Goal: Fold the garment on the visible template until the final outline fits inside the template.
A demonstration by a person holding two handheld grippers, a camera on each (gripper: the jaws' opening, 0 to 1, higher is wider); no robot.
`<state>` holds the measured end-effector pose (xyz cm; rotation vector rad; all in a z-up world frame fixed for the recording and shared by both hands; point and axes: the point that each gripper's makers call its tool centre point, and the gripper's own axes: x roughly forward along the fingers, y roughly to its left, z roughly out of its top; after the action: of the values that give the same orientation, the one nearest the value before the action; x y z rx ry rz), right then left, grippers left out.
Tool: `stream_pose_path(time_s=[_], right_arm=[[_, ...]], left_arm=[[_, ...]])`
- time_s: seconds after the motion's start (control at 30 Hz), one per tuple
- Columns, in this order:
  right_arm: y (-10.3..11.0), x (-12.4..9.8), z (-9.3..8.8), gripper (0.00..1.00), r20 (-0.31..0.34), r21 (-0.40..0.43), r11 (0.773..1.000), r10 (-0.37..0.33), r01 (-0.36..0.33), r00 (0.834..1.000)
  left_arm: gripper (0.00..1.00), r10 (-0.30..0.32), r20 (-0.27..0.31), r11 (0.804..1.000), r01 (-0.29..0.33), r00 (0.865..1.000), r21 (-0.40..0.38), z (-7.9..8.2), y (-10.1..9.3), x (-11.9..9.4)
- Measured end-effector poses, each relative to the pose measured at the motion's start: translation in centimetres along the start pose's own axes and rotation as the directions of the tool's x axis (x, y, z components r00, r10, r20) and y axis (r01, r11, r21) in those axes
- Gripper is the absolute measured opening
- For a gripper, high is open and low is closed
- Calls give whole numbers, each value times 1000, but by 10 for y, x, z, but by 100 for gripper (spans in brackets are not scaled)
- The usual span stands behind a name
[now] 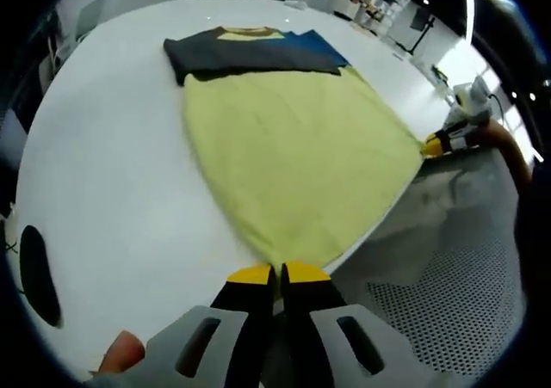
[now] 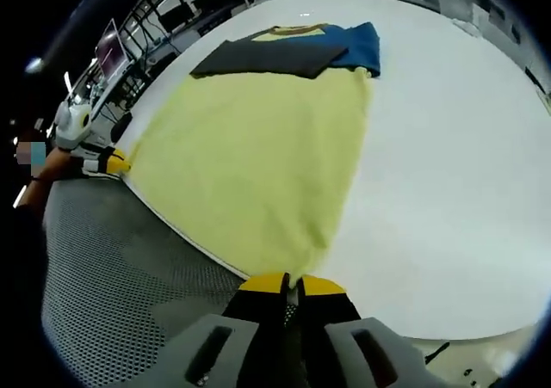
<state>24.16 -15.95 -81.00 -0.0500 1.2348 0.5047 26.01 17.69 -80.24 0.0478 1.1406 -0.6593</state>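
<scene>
Garment (image 1: 293, 156) flat on white table (image 1: 112, 190) (perforated floor below); both tools pinching hem corners.

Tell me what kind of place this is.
Probably a lab or open workshop, not a home. A big white table holds the shirt, the floor is perforated metal, and desks with monitors line the background. Each gripper, left and right, pinches a hem corner.

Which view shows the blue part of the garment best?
The right gripper view: the blue part lies open beside the dark sleeves, near the yellow body. In the left gripper view only a thin blue strip peeks out behind the dark sleeves.
</scene>
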Motion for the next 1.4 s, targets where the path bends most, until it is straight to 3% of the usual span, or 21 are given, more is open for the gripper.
stream_pose_path(time_s=[0.23, 0.33, 0.63, 1.4], right_arm=[[6, -2, -4, 5, -30, -13, 999, 31, -32, 999], [-2, -2, 2, 6, 11, 23, 1000, 5, -6, 1000], [-5, 1, 5, 0, 25, 38, 999, 10, -11, 1000], [-2, -5, 2, 0, 19, 50, 999, 8, -9, 1000]], left_arm=[[0, -1, -1, 1000, 1, 1000, 0, 0, 1, 1], [0, -1, -1, 1000, 1, 1000, 1, 0, 0, 1], [0, -1, -1, 1000, 1, 1000, 2, 0, 1, 2], [0, 1, 2, 1000, -1, 1000, 3, -1, -1, 0]])
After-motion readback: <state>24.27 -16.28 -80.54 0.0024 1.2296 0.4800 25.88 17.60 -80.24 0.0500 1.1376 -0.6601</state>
